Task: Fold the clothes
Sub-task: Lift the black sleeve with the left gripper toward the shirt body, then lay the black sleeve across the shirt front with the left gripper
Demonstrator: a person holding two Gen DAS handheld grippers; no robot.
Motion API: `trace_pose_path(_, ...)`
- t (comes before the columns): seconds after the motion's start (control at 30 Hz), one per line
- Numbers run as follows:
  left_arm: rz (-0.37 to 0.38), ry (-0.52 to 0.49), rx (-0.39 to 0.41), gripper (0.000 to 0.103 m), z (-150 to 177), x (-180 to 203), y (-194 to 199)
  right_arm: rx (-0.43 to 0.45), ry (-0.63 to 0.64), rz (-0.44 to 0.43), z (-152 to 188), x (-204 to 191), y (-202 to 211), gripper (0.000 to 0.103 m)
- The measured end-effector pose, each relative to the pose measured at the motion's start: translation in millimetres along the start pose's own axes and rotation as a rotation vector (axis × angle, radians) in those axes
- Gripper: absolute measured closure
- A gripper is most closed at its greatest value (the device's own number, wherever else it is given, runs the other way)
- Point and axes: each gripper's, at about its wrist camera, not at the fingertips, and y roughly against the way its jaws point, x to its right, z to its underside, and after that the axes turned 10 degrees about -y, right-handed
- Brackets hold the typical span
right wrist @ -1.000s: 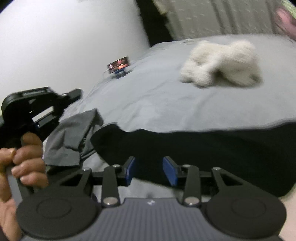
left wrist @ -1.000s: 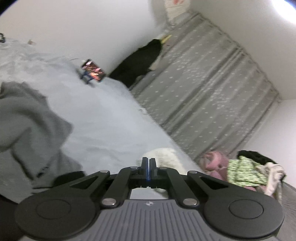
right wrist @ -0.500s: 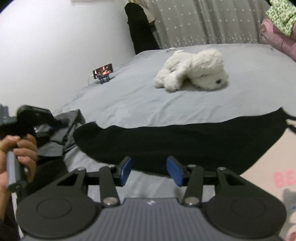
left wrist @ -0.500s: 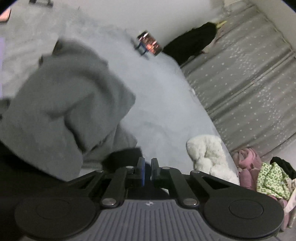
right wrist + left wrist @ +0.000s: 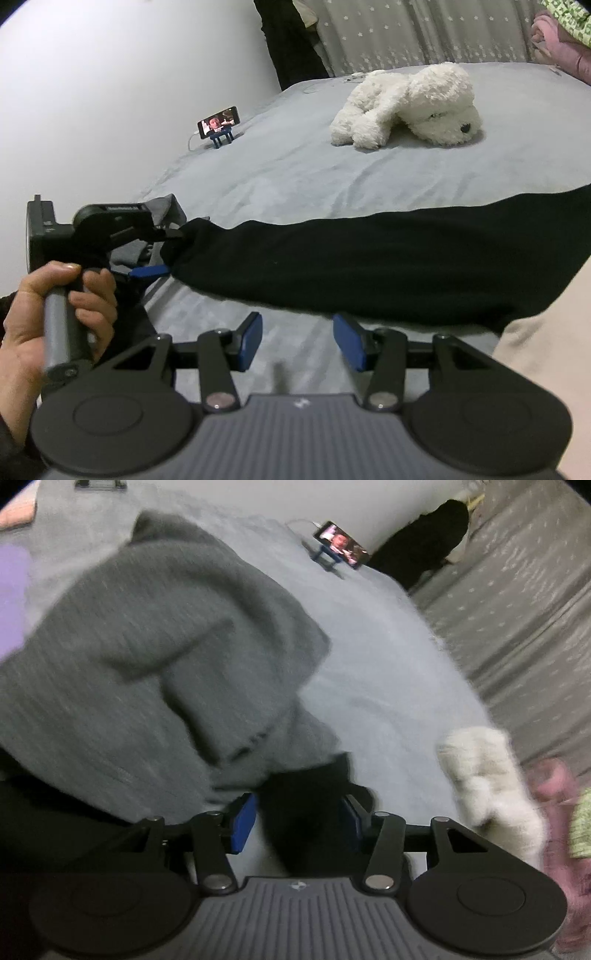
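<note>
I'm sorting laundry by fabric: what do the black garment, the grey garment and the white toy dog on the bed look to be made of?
Black garment: looks like matte knit or fleece; it drapes soft, no sheen. Grey garment: probably heathered jersey or sweatshirt knit, judging by its flecked surface and ribbed edge, though the view is blurred. White toy dog: plush with a curly, fluffy pile, likely synthetic.

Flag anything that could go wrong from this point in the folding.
1. The left gripper is opening with the end of the black garment between its fingers; the fabric may drop unevenly and lose the fold line.
2. The grey garment lies bunched right beside that end, so the next pinch could catch both.
3. The plush dog and the phone on its stand share the bed; a wide swing of cloth might hit them.
</note>
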Motion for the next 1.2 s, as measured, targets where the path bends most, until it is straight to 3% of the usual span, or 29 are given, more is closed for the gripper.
trace_pose_path(0.2, 0.024, -0.025, 0.042, 0.058, 2.5, 3.5, -3.6, -0.008, 0.0, -0.002, 3.7, -1.3, -1.6, 0.058)
trace_pose_path(0.23, 0.031, -0.037, 0.046, 0.066, 4.0, 5.1, -7.1, -0.008, -0.002, -0.002, 4.2, -1.4, -1.7, 0.058)
trace_pose_path(0.27, 0.039, -0.054, 0.041, 0.1, 5.5, 6.4, -12.1, -0.009, -0.003, -0.002, 4.7, -1.7, -1.8, 0.058)
trace_pose_path(0.37, 0.073, -0.07, 0.026, 0.098, 6.3, 1.5, -16.6, -0.011, -0.005, -0.002, 6.2, -2.5, -1.8, 0.058)
trace_pose_path(0.53, 0.179, 0.029, 0.022, 0.099, -2.0, -1.0, -1.0, -0.004, -0.012, 0.001, 6.3, -1.9, 3.0, 0.058)
trace_pose_path(0.7, 0.289, -0.008, 0.065, 0.099, -9.8, 21.3, 30.2, 0.012, -0.04, -0.003, 4.2, 4.5, 11.5, 0.058)
trace_pose_path(0.83, 0.496, 0.011, 0.105, 0.099, -4.2, 34.4, 46.8, 0.023, -0.089, -0.005, 2.6, 16.1, 18.8, 0.058)
trace_pose_path(0.93, 0.611, -0.088, 0.13, 0.099, 11.0, 66.1, 68.6, 0.04, -0.146, -0.009, 0.2, 27.3, 27.0, 0.058)
trace_pose_path(1.03, 0.717, -0.188, 0.087, 0.099, 44.0, 106.5, 87.1, 0.103, -0.222, -0.014, -3.3, 46.1, 50.8, 0.058)
trace_pose_path(1.1, 0.749, -0.282, 0.028, 0.098, 74.4, 135.7, 92.0, 0.151, -0.283, -0.012, -4.2, 64.0, 70.2, 0.058)
trace_pose_path(1.2, 0.706, -0.476, -0.071, 0.097, 127.6, 172.1, 90.6, 0.204, -0.373, 0.016, -4.2, 95.9, 97.0, 0.058)
